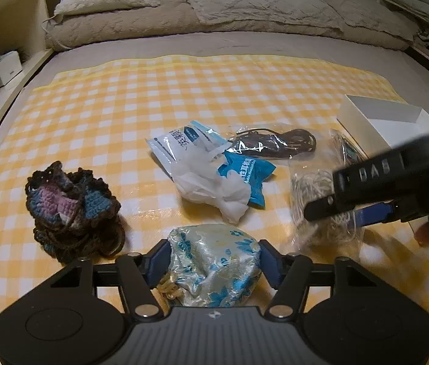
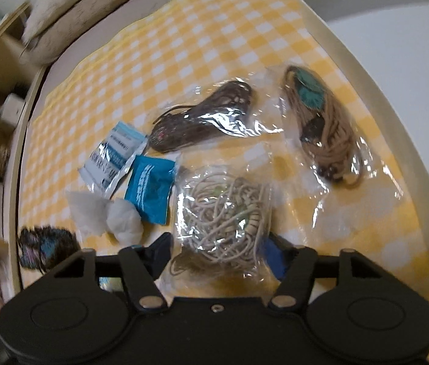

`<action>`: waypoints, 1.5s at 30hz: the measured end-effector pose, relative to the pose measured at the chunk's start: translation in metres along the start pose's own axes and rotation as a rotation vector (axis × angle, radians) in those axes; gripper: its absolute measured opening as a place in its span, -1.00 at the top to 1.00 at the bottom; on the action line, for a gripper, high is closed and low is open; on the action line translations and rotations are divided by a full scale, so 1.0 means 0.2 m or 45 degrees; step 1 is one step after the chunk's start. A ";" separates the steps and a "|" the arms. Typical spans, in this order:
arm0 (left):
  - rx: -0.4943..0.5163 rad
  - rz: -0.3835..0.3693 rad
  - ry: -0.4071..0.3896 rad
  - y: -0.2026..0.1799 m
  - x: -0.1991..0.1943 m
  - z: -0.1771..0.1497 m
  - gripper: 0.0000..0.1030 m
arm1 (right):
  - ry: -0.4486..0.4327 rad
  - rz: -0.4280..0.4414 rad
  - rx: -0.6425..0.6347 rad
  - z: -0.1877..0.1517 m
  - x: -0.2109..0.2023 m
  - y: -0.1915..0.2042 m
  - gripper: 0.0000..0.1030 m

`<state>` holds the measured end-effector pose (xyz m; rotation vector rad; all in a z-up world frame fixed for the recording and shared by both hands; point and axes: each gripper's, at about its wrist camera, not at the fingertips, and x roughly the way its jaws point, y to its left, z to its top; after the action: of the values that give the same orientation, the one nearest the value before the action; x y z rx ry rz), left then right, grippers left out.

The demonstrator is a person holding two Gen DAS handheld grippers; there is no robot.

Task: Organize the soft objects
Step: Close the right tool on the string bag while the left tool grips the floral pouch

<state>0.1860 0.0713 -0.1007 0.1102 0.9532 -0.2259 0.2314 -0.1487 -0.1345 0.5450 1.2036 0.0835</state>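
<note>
My left gripper (image 1: 213, 263) is shut on a silver-and-blue brocade pouch (image 1: 214, 261) just above the yellow checked cloth (image 1: 123, 97). A dark crocheted pouch (image 1: 71, 210) lies to its left. My right gripper (image 2: 219, 258) has its fingers on both sides of a clear bag of beige cord (image 2: 226, 225); the same bag shows in the left wrist view (image 1: 315, 200), partly behind the right gripper (image 1: 351, 210). Ahead lie a white-and-blue packet (image 1: 181, 146), a blue packet (image 1: 248, 176), white tissue (image 1: 214, 188) and a bag of dark cord (image 1: 275, 144).
A white box (image 1: 381, 118) stands at the cloth's right edge. A bag of brown cord with a teal tag (image 2: 321, 127) lies beside it. Pillows (image 1: 214, 3) are at the bed's far end, and a wooden shelf (image 1: 4, 30) at the left.
</note>
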 end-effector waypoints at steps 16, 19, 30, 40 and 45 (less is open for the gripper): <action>-0.104 0.058 -0.082 -0.02 -0.21 -0.02 0.04 | -0.061 0.067 -0.465 -0.12 -0.25 0.12 0.00; -0.112 0.074 -0.130 -0.03 -0.26 0.00 0.04 | -0.093 0.090 -0.488 -0.13 -0.31 0.11 0.00; -0.184 0.070 -0.334 -0.11 -0.47 0.10 0.21 | -0.235 0.196 -0.581 -0.10 -0.55 0.10 0.00; -0.163 -0.022 -0.321 -0.25 -0.41 0.16 0.36 | -0.361 0.168 -0.575 -0.03 -0.76 -0.09 0.00; -0.165 -0.002 -0.190 -0.25 -0.24 0.15 -0.41 | -0.353 0.131 -0.566 -0.02 -0.78 -0.18 0.00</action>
<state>0.1703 0.0234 -0.0442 -0.0264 0.8169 -0.1710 0.1607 -0.2315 -0.0164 0.2172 0.8503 0.3438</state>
